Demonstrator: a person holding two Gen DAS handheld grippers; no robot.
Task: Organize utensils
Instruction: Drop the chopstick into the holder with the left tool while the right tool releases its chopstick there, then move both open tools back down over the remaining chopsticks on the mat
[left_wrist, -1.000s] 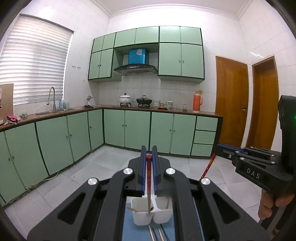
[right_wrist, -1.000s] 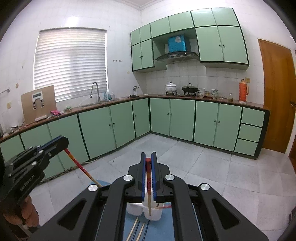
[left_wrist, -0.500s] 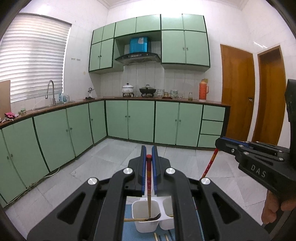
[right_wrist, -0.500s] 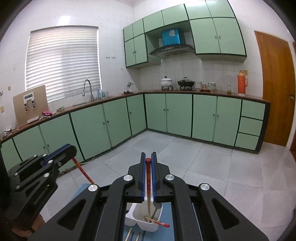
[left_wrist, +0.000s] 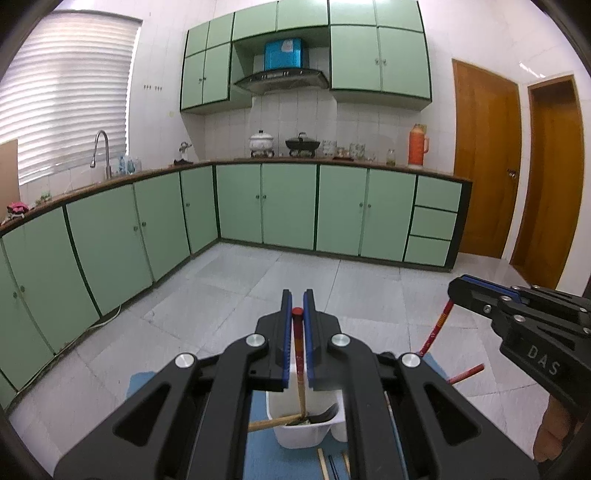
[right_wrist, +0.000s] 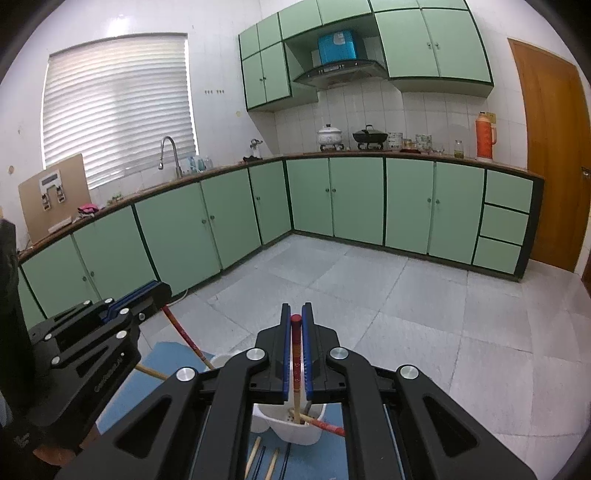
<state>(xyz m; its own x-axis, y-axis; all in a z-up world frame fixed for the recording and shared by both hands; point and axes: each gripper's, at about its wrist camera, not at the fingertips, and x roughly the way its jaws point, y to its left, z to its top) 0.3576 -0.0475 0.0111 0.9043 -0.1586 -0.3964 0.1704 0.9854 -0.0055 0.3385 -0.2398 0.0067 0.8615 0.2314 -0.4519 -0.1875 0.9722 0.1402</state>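
Chopsticks are the business here: each gripper is pressed together on one. In the left wrist view the left gripper (left_wrist: 297, 295) pinches a red-topped chopstick (left_wrist: 298, 350) between its blue pads, the red end poking up just above the fingertips and the pale wooden end running down into the nearer compartment of a white utensil holder (left_wrist: 306, 432). Inside that compartment a dark utensil (left_wrist: 325, 413) leans against the wall, and a wooden stick (left_wrist: 269, 422) lies across the rim, jutting out to the left. The holder stands on a blue mat (left_wrist: 266, 454) on the desk, with a few loose sticks (left_wrist: 325, 465) lying on the mat just in front of it.

At the right of that view the right gripper (left_wrist: 456, 291) shows side on, clamped on its own chopstick, which slants down behind the left gripper's frame. Part of the person's hand (left_wrist: 554, 439) shows under the gripper body.

In the right wrist view the right gripper (right_wrist: 296, 314) nips its red-topped chopstick (right_wrist: 296, 354), whose lower end dips into the white holder (right_wrist: 295, 432). A red-ended stick (right_wrist: 325, 425) rests over the holder's rim, pointing right. The left gripper (right_wrist: 162, 291) appears at the left with its chopstick (right_wrist: 184, 336) angling down toward the holder. Loose sticks (right_wrist: 258, 458) lie on the mat (right_wrist: 166, 354) in front.
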